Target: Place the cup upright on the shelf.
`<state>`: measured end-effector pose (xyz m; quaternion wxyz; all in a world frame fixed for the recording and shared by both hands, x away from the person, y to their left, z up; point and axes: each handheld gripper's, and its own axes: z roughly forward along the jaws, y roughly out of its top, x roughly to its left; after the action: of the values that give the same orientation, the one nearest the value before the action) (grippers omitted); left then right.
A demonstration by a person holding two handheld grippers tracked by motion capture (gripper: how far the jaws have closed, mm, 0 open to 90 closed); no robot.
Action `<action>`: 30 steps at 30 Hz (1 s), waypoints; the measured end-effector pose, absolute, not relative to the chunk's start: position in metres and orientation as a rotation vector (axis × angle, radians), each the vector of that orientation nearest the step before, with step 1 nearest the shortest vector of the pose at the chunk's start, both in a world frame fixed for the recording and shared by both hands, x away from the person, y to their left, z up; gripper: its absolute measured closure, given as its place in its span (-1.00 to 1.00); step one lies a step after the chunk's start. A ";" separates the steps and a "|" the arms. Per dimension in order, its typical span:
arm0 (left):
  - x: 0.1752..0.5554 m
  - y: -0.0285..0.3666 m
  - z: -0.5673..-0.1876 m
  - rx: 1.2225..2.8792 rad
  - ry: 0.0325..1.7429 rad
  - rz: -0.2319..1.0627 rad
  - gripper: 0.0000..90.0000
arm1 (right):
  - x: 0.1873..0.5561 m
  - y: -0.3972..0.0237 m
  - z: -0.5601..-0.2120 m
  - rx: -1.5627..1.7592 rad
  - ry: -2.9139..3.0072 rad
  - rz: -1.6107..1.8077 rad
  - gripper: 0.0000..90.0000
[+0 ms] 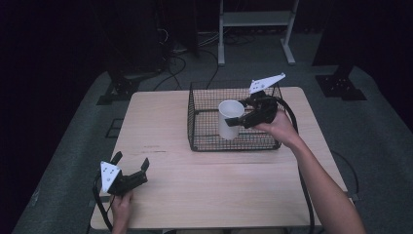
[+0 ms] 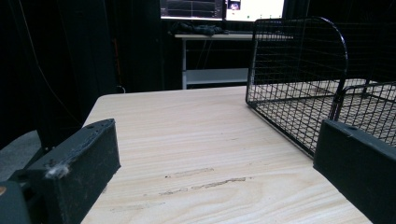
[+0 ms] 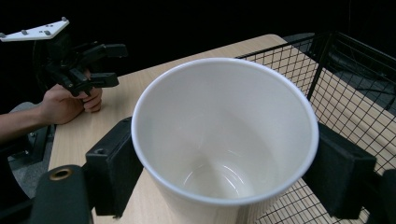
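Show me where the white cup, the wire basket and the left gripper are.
white cup (image 1: 229, 119), high view, on its outer side wall.
wire basket (image 1: 191, 122), high view, on its left mesh wall.
left gripper (image 1: 130, 162), high view, midway between its open jaw tips.

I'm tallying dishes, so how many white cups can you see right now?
1. The white cup sits between the right gripper's jaws, inside the wire basket. No others appear; nothing seems hidden.

One white cup, one black wire basket, and two handheld grippers, left and right, on one wooden surface.
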<state>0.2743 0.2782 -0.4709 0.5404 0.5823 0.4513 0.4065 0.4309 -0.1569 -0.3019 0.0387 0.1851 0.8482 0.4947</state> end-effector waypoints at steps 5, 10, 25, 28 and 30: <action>0.274 0.278 -0.471 1.383 1.071 0.965 -1.00 | 0.438 -0.157 -0.301 0.576 2.603 1.511 -0.57; 0.274 0.278 -0.471 1.382 1.072 0.964 -1.00 | 0.446 -0.155 -0.298 0.583 2.597 1.494 -0.57; 0.274 0.279 -0.471 1.378 1.069 0.962 -1.00 | 0.471 -0.145 -0.293 0.635 2.591 1.452 -0.57; 0.274 0.279 -0.471 1.381 1.070 0.962 -1.00 | 0.477 -0.144 -0.293 0.640 2.594 1.452 -0.57; 0.274 0.278 -0.471 1.382 1.068 0.964 -1.00 | 0.479 -0.142 -0.294 0.645 2.591 1.449 -0.57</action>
<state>0.2740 0.2783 -0.4709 0.5425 0.5819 0.4498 0.4060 0.4787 -0.1423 -0.2938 0.0519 0.2121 0.8517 0.4764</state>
